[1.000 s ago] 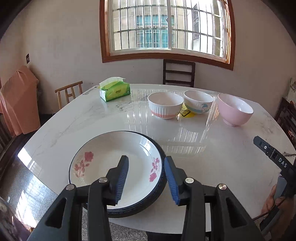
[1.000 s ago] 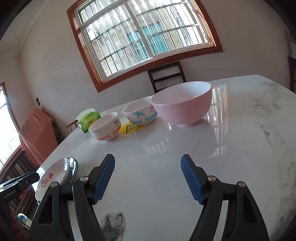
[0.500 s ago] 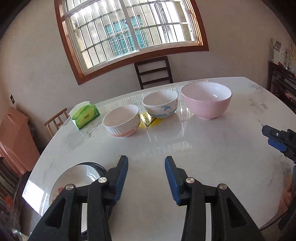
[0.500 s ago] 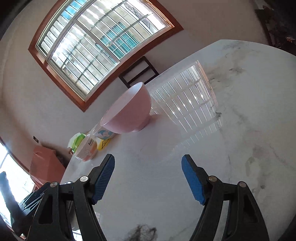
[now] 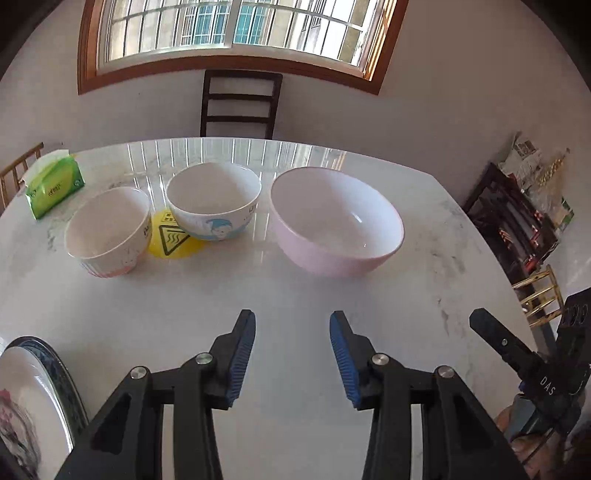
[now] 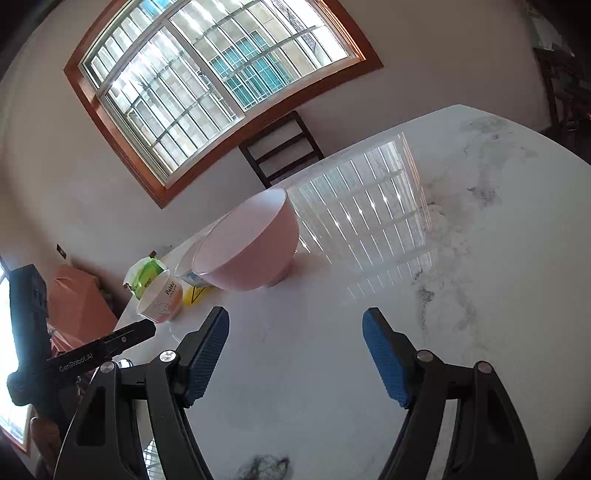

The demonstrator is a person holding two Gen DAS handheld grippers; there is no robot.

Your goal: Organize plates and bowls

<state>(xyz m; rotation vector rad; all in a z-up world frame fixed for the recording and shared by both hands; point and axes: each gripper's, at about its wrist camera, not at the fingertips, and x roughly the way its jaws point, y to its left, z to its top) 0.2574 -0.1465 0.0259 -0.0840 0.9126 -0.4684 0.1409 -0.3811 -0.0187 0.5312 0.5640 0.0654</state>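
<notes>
Bowls, three, stood in a row across the far half of the marble surface (image 5: 295,295) in the left wrist view. Pink bowl (image 5: 336,221), largest, at 1 o'clock from the left gripper (image 5: 292,354). Blue-printed bowl (image 5: 213,206) at 11 o'clock, resting partly on a yellow warning sticker (image 5: 173,240). Pink-striped bowl (image 5: 108,232) at 10 o'clock, just beside the blue-printed one. Flower-patterned plate (image 5: 26,398) at 8 o'clock, at the near left edge of the surface, cut off by the frame. Green tissue pack (image 5: 51,188) at the far left corner. Dark chair (image 5: 240,103) behind the surface, under the window (image 5: 229,29). Left gripper: jaws parted moderately, holding nothing, hovering above bare marble. Part of the right gripper (image 5: 517,354) showed at 3 o'clock.

Right wrist view: pink bowl (image 6: 247,243) at 11 o'clock from the right gripper (image 6: 295,354), upright on the surface (image 6: 406,277). Blue-printed bowl (image 6: 190,273) mostly hidden behind it. Pink-striped bowl (image 6: 160,299) and tissue pack (image 6: 146,273) farther toward 10 o'clock. Right gripper: jaws spread wide, holding nothing, well apart from every bowl. Left gripper (image 6: 92,350) showed at 9 o'clock. Dark clump of hair or lint (image 6: 262,469) lay on the surface at 6 o'clock.
</notes>
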